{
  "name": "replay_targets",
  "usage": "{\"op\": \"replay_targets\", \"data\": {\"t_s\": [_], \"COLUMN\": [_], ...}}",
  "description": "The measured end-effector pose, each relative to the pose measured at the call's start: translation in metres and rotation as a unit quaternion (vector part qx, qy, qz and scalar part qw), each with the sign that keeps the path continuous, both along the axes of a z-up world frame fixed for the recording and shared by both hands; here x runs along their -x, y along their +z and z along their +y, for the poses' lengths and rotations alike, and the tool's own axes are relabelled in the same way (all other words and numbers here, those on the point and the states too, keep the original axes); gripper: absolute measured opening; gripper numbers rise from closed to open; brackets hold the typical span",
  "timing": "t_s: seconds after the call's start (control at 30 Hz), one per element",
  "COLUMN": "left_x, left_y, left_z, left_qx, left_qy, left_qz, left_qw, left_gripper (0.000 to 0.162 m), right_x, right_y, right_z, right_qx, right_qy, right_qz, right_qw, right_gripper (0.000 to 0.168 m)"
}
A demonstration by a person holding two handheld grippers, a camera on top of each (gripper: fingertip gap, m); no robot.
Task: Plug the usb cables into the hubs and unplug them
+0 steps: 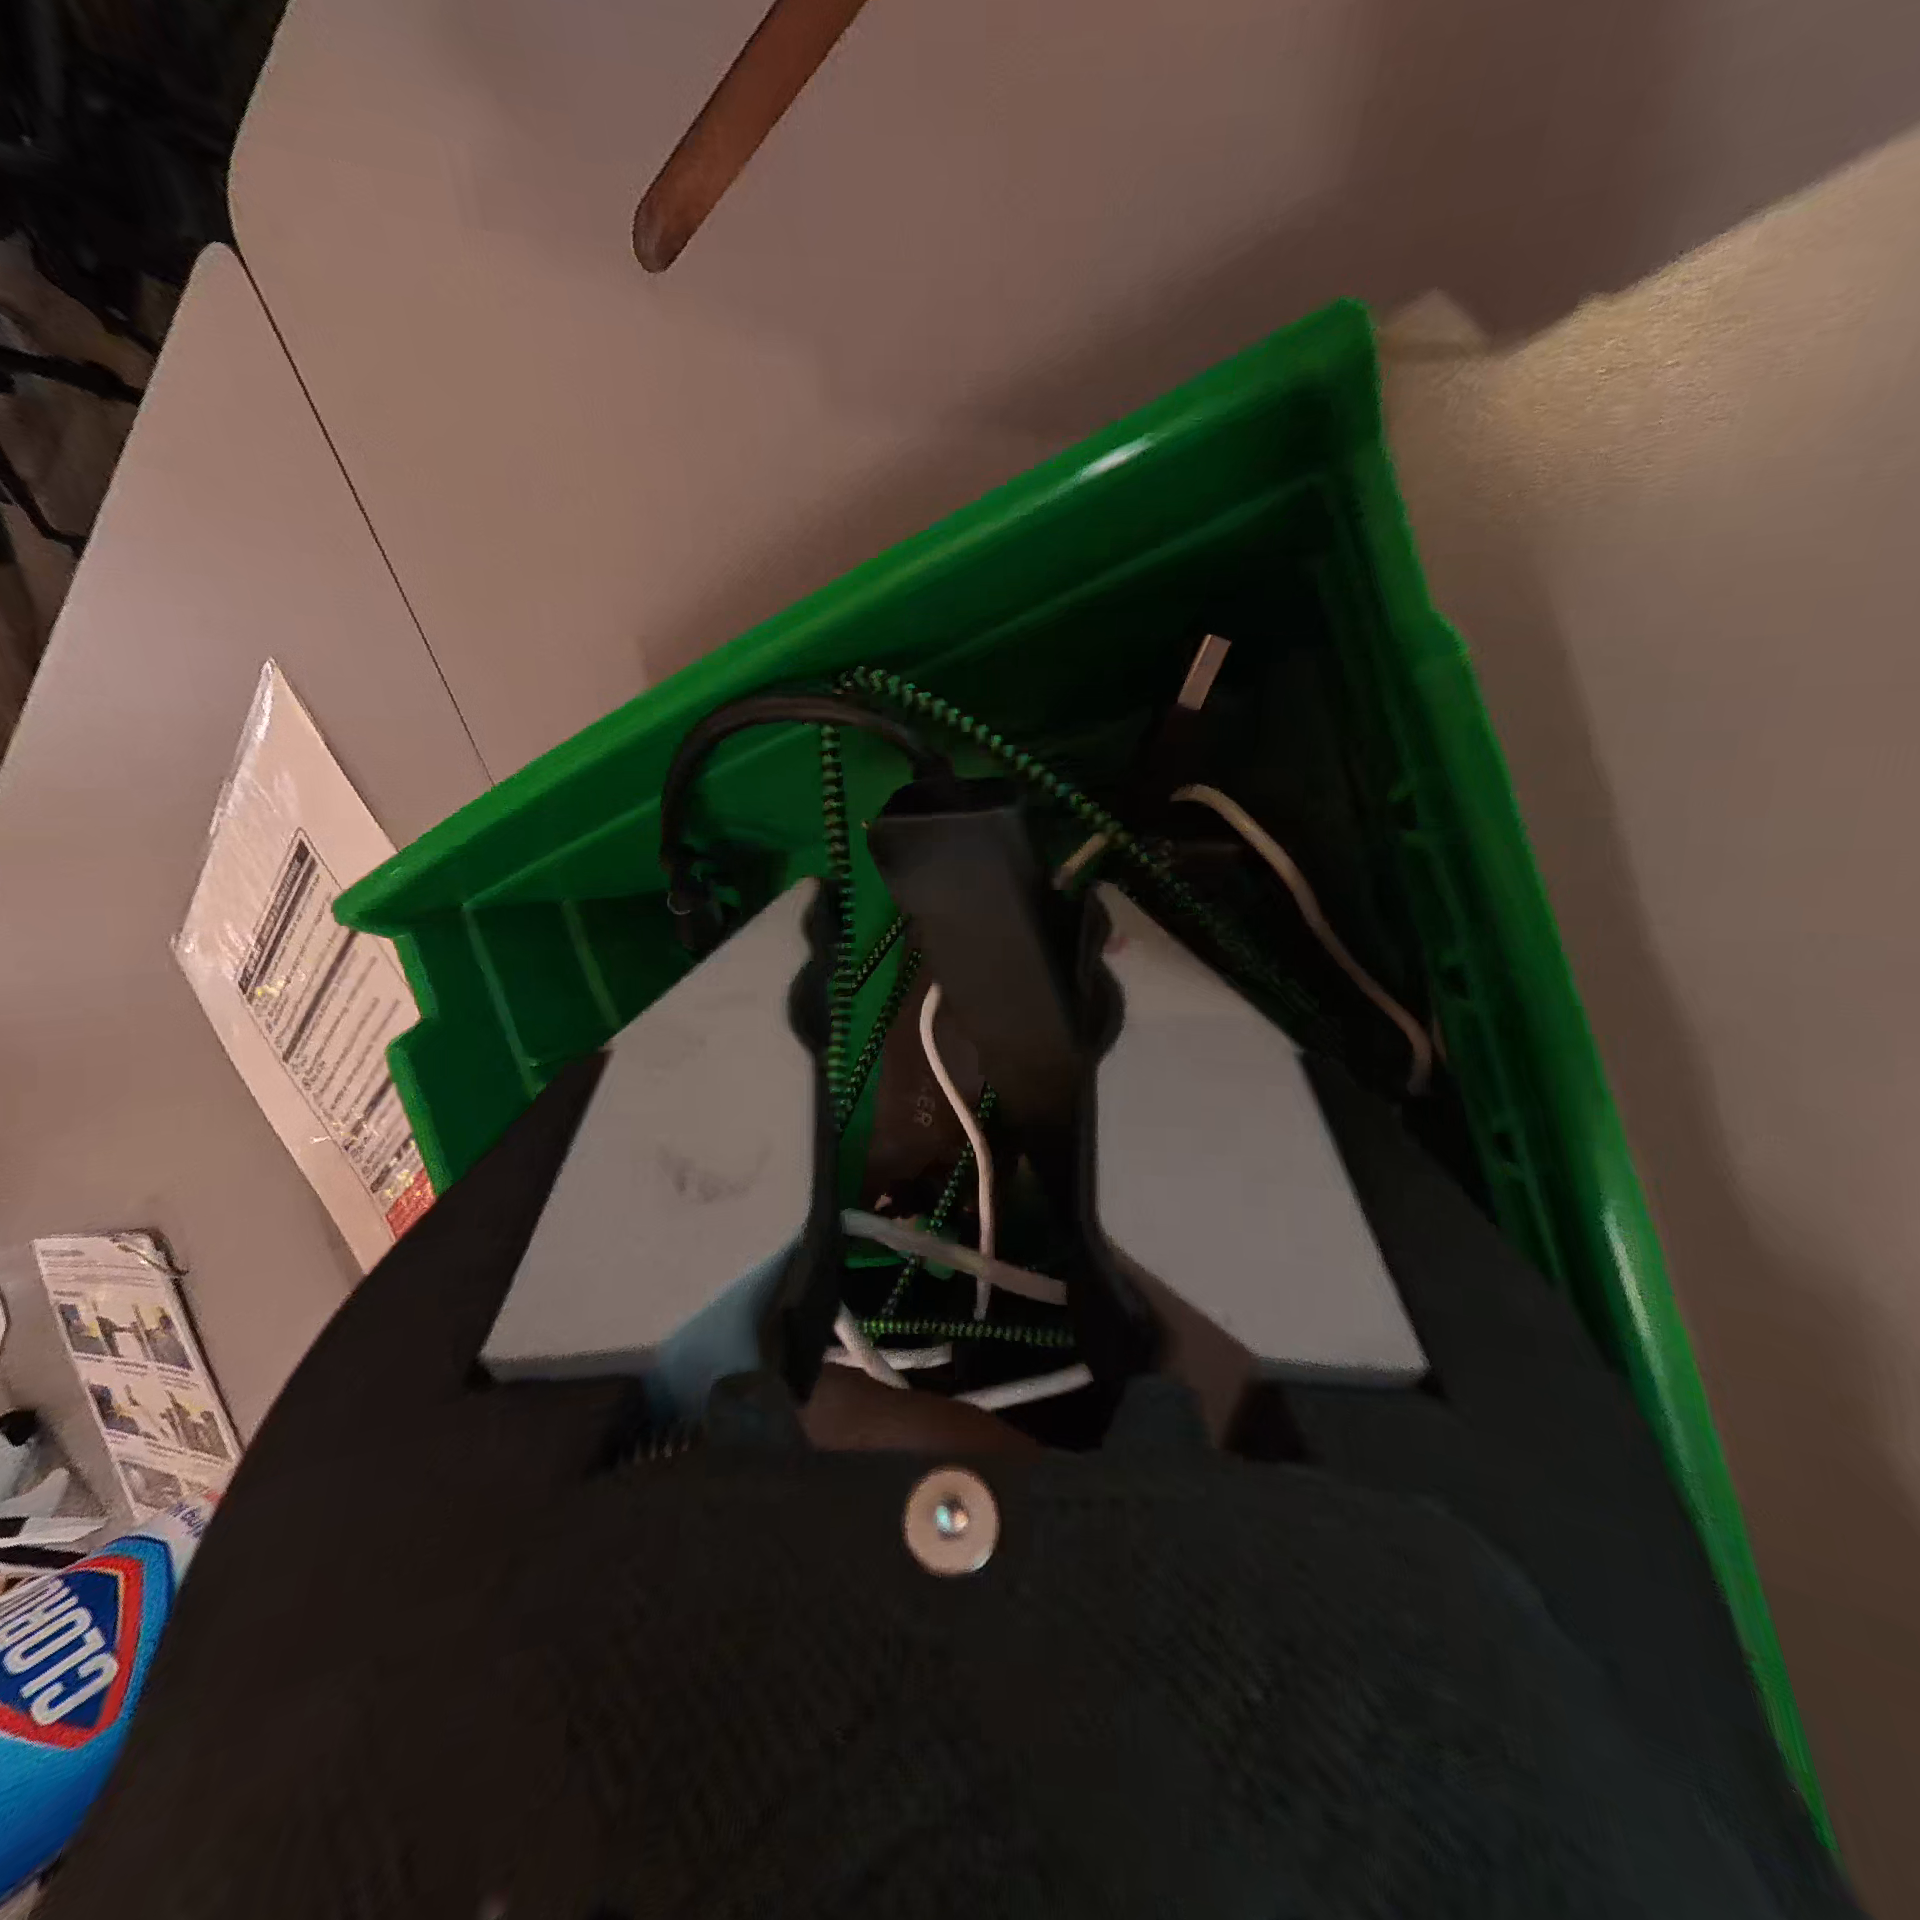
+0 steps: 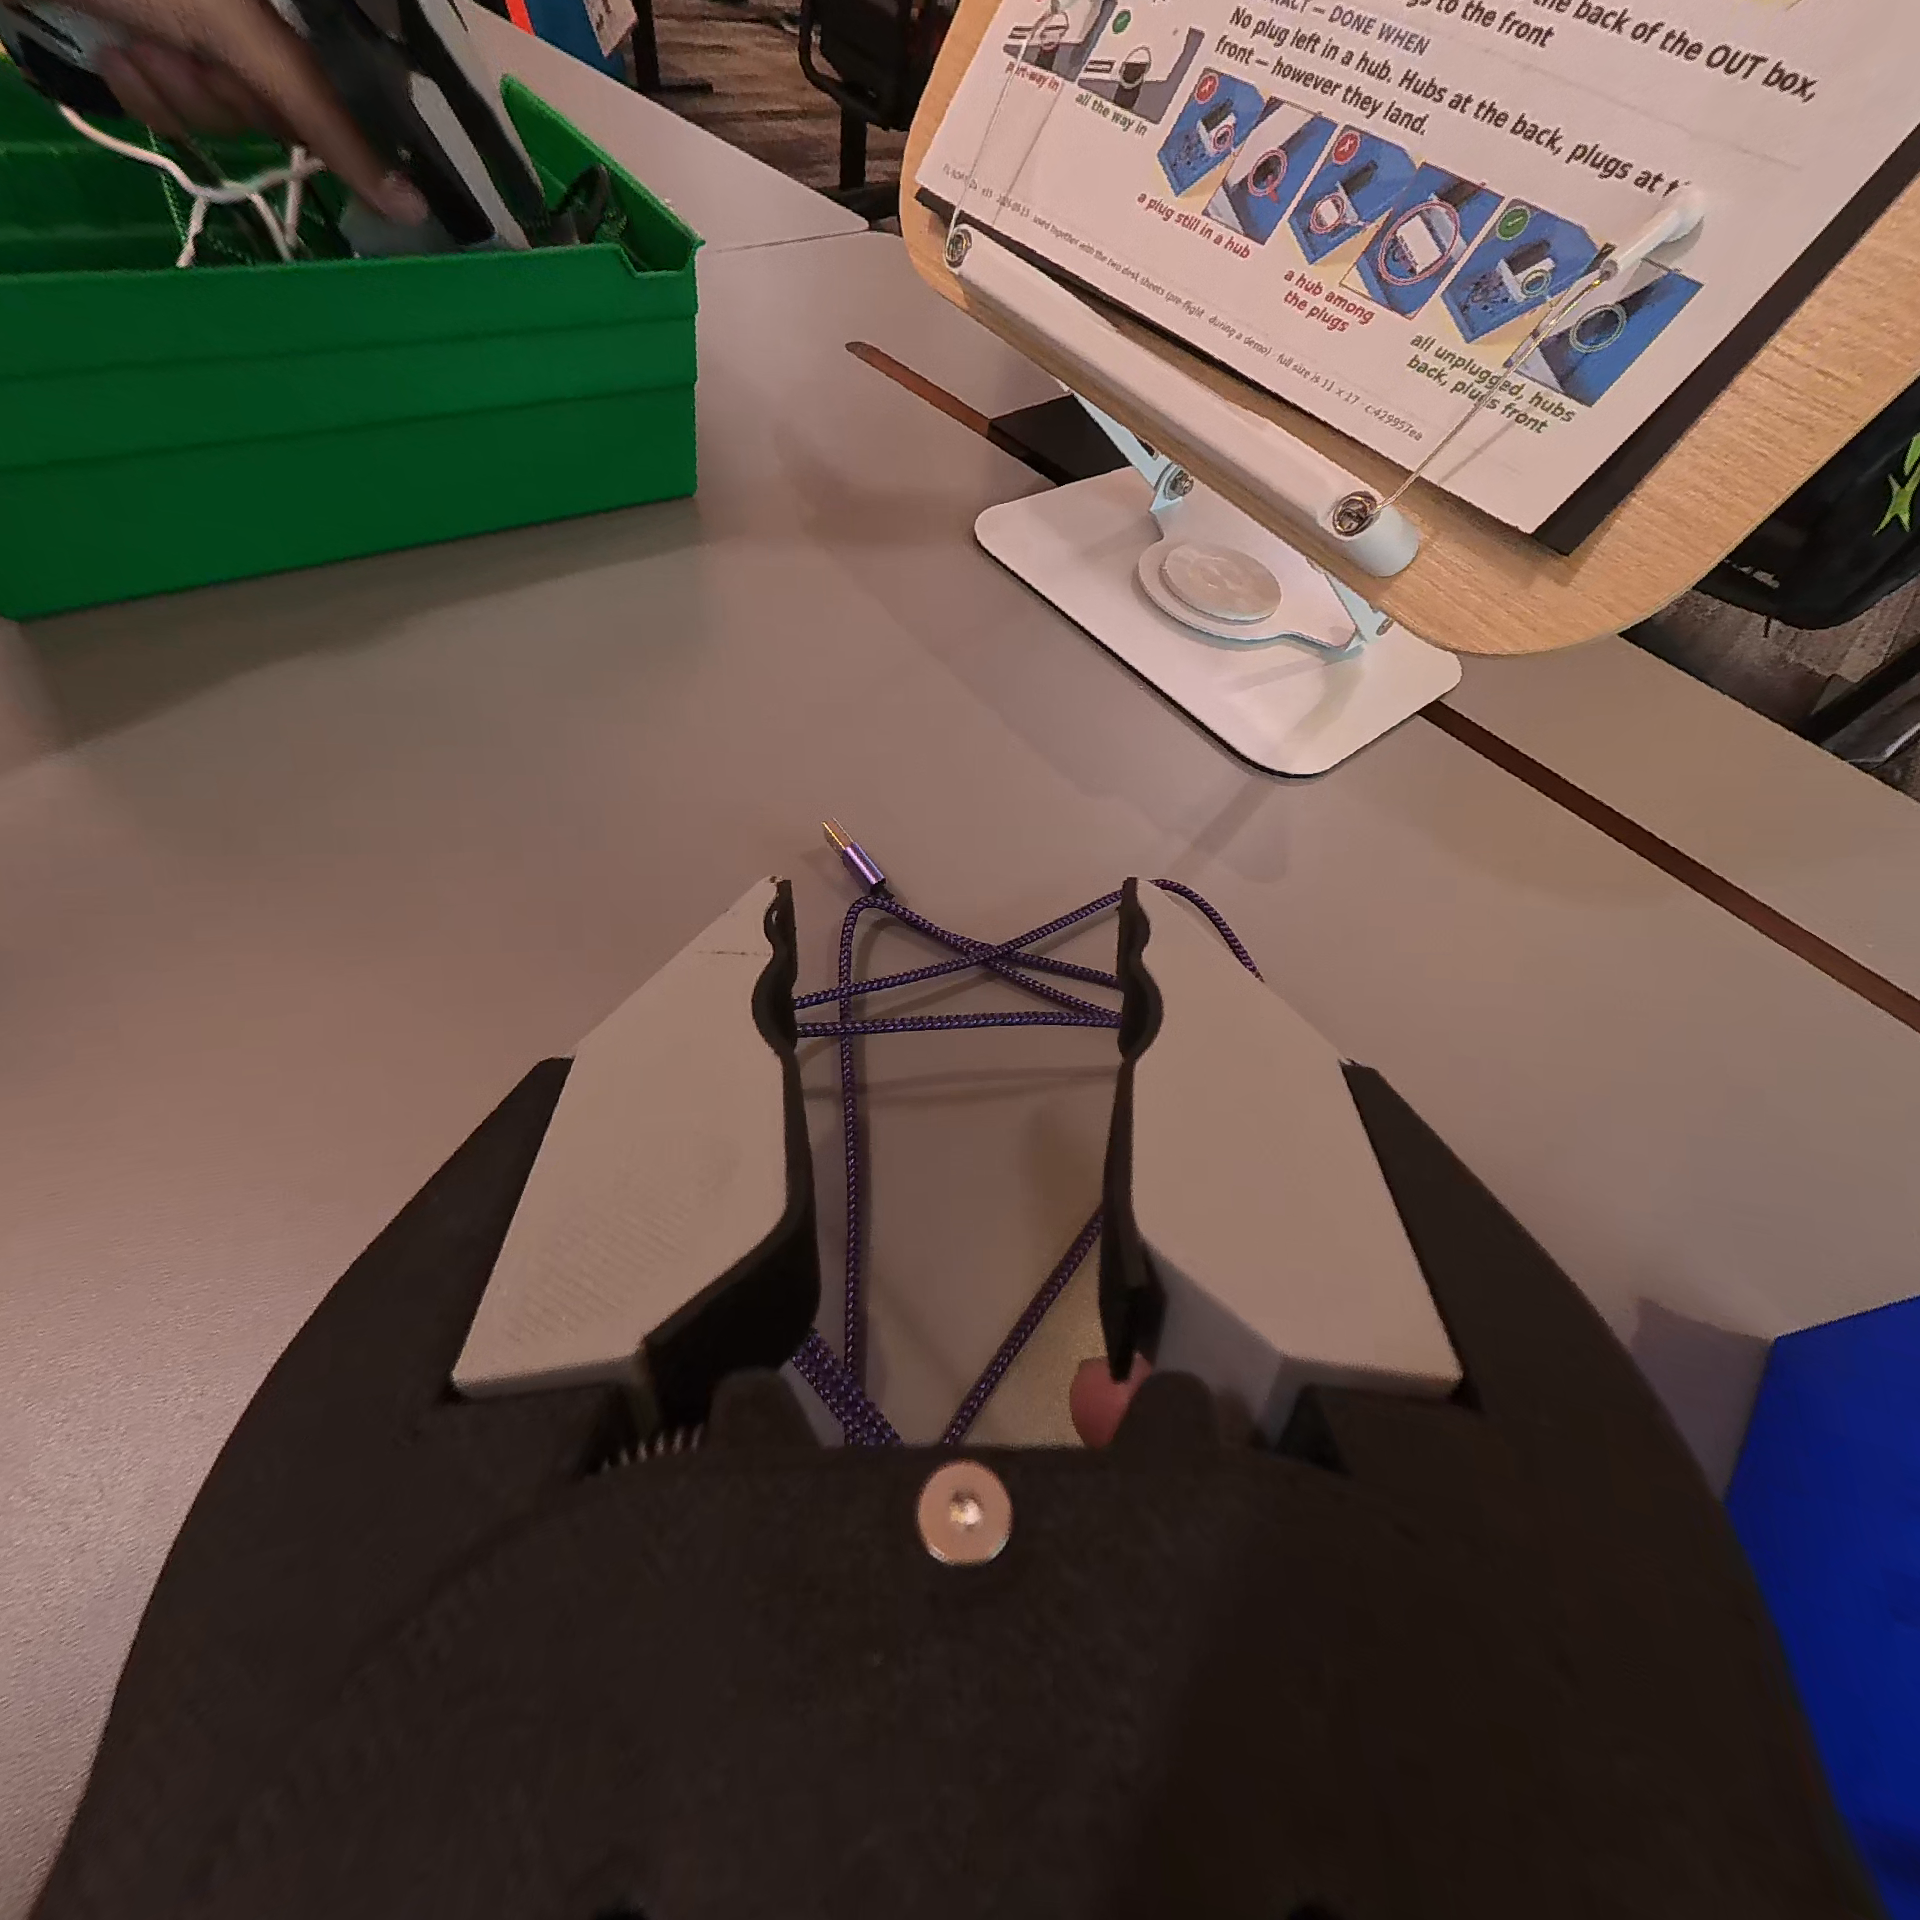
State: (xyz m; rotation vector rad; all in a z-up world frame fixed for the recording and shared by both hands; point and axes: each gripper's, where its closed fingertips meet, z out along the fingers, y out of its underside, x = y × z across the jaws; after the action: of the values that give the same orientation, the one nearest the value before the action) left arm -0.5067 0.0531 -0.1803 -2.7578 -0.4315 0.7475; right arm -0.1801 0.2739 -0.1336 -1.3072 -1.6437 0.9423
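Observation:
In the left wrist view, my left gripper (image 1: pixel 956 904) is down inside the green bin (image 1: pixel 1039 582). It is shut on a dark grey USB hub (image 1: pixel 987 966), whose black lead (image 1: pixel 717 748) loops up over the bin wall. A green-black braided cable (image 1: pixel 842 1018) and white cables (image 1: pixel 977 1143) lie tangled around it. A loose silver USB plug (image 1: pixel 1205 675) points up at the far corner. In the right wrist view, my right gripper (image 2: pixel 956 899) is open and low over the grey table (image 2: pixel 520 831). A purple braided cable (image 2: pixel 966 977) lies coiled between its fingers, its plug (image 2: pixel 854 857) just beyond the tips.
The green bin (image 2: pixel 343 416) stands at the far left of the right wrist view, with the left gripper (image 2: pixel 447 156) and a hand in it. An instruction sheet on a wooden stand (image 2: pixel 1403 343) is at the far right. A blue box (image 2: pixel 1829 1558) is at the near right. Leaflets (image 1: pixel 301 987) and a wipes pack (image 1: pixel 62 1683) lie left of the bin.

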Motion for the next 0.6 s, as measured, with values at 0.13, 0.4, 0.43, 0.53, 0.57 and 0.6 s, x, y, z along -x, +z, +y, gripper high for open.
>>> {"op": "replay_targets", "data": {"t_s": [0.13, 0.4, 0.43, 0.53, 0.57, 0.6], "left_x": [-0.001, -0.031, -0.033, -0.036, -0.037, -0.04], "left_y": [0.008, 0.093, 0.103, 0.123, 0.113, 0.099], "left_z": [-0.004, -0.009, -0.014, -0.023, -0.026, -0.03], "left_qx": [-0.015, -0.257, -0.279, -0.356, -0.345, -0.313], "left_qy": [-0.001, -0.044, -0.042, -0.039, -0.037, -0.042], "left_qz": [0.018, 0.027, 0.033, 0.034, 0.012, -0.01], "left_qw": [1.0, 0.965, 0.959, 0.933, 0.938, 0.949], "left_gripper": [0.033, 0.03, 0.03, 0.029, 0.028, 0.025], "right_x": [0.0, 0.0, 0.0, 0.001, 0.002, 0.002], "right_y": [-0.001, 0.0, 0.0, -0.002, -0.002, -0.003], "right_z": [0.0, -0.003, -0.004, -0.007, -0.008, -0.009], "right_qx": [0.0, 0.008, 0.007, 0.006, 0.006, 0.008], "right_qy": [0.001, 0.007, 0.008, 0.012, 0.013, 0.015], "right_qz": [-0.001, 0.002, 0.001, -0.002, -0.002, -0.003], "right_qw": [1.0, 1.0, 1.0, 1.0, 1.0, 1.0], "right_gripper": [0.06, 0.059, 0.059, 0.059, 0.059, 0.059]}}
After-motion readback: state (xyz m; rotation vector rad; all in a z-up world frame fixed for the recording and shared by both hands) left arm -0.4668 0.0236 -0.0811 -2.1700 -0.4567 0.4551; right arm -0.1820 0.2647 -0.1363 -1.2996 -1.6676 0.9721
